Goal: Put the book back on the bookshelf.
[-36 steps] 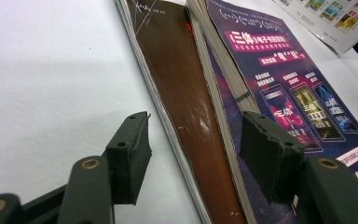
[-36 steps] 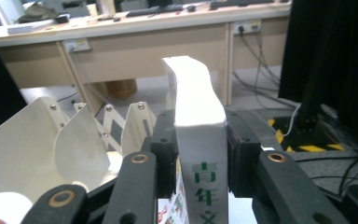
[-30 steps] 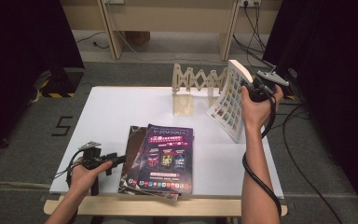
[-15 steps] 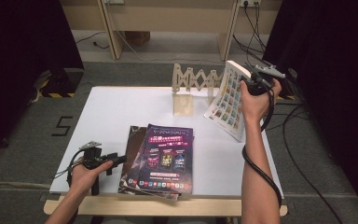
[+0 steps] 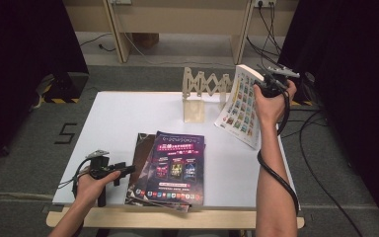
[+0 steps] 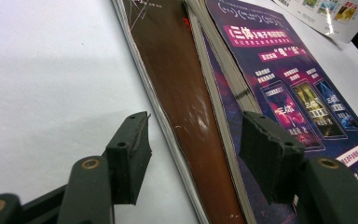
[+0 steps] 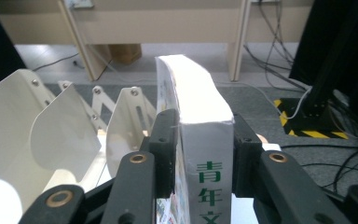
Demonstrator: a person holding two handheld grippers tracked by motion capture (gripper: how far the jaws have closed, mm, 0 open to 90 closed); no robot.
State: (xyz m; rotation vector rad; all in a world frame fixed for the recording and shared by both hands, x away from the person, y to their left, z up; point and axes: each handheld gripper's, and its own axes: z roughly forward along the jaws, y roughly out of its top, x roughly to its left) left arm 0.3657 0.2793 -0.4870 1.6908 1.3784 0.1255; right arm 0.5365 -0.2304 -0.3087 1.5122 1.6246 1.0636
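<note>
My right gripper (image 5: 265, 83) is shut on the spine of a thick white magazine (image 5: 241, 105) and holds it up, tilted, beside the right end of a wooden accordion rack (image 5: 201, 92). From the right gripper view the magazine's spine (image 7: 207, 158) with green characters sits clamped between the jaws, and the rack's pale dividers (image 7: 42, 135) stand to the left. My left gripper (image 5: 112, 171) rests open on the table at the left edge of a stack of magazines (image 5: 170, 165). Its jaws straddle the stack's edge (image 6: 200, 121), brown cover under a purple one.
The white table (image 5: 128, 118) has bare room at left and centre. Its right edge lies near the lifted magazine. Cables (image 5: 316, 133) trail on the floor at right, and desk legs (image 5: 116, 29) stand behind the table.
The right gripper has carried the magazine a little left and up toward the rack's right end. The left gripper has stayed put by the stack.
</note>
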